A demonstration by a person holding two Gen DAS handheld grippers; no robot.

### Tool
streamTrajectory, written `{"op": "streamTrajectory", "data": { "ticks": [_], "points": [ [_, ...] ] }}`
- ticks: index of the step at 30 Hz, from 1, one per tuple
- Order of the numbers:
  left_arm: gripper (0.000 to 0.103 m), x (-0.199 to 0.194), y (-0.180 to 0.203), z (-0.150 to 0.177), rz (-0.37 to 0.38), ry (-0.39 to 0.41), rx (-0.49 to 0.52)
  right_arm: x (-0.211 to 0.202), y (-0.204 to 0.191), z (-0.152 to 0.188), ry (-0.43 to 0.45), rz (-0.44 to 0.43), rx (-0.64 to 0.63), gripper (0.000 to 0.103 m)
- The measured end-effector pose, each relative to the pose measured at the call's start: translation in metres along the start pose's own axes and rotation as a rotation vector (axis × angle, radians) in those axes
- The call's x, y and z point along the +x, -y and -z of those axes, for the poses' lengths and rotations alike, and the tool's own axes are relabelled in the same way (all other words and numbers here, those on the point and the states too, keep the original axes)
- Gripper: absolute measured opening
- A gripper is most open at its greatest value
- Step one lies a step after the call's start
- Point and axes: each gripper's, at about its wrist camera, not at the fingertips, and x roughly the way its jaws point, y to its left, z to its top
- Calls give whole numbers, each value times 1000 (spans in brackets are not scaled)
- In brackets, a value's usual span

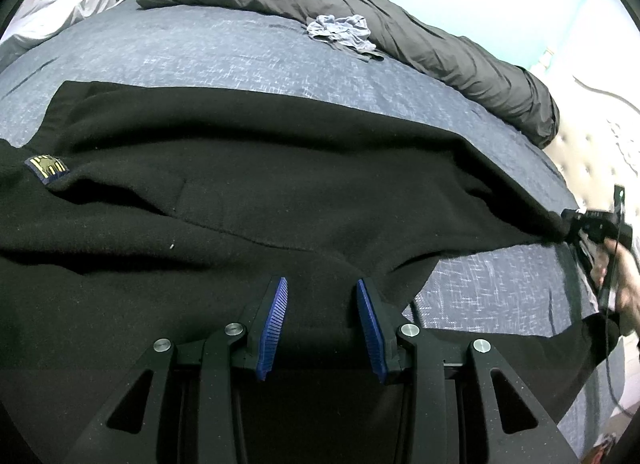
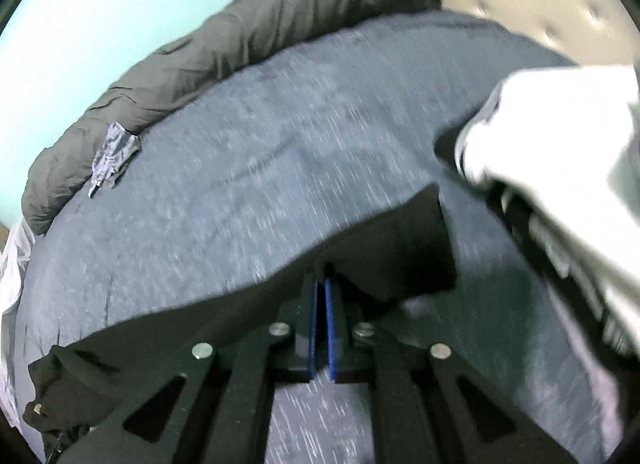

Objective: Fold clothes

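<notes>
Right claw [image 2: 322, 284] pinches the black garment's [image 1: 248, 192] corner, stretching it flat on the bed [image 1: 200, 44]; left claw [image 1: 322, 284] hovers half-open above the garment.

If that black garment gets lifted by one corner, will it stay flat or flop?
Probably flop: the black garment already sags into soft folds where the right gripper pinches its edge. Its fuzzy, thick-looking fabric suggests some weight and drag on the blue bedspread, not sliding.
</notes>
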Motion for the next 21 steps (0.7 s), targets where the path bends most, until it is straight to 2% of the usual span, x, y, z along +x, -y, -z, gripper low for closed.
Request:
{"op": "streamTrajectory", "data": {
  "ticks": [6,10,11,12,14,15,16,17,21],
  "points": [
    [40,0,1,0,-5,-1,5,-6,-8,-42,65,66,13,3],
    [40,1,2,-1,-5,-2,7,-2,-20,-61,98,51,-5,5],
    [40,1,1,-1,-5,-3,6,6,-23,-63,68,47,-7,7],
    [40,1,1,-1,-4,-4,6,8,-25,-63,59,82,-21,15],
    [40,2,1,-2,-1,-5,4,12,-28,-63,43,151,-48,21],
    [40,2,1,-2,0,-4,4,8,-23,-61,61,142,-31,33],
    [40,1,1,-2,0,-4,5,5,-18,-58,79,133,-14,51],
    [40,1,1,-2,1,-4,5,1,-14,-56,96,124,3,57],
    [40,1,0,-2,4,-1,1,7,13,-34,39,113,67,58]
  ]
}}
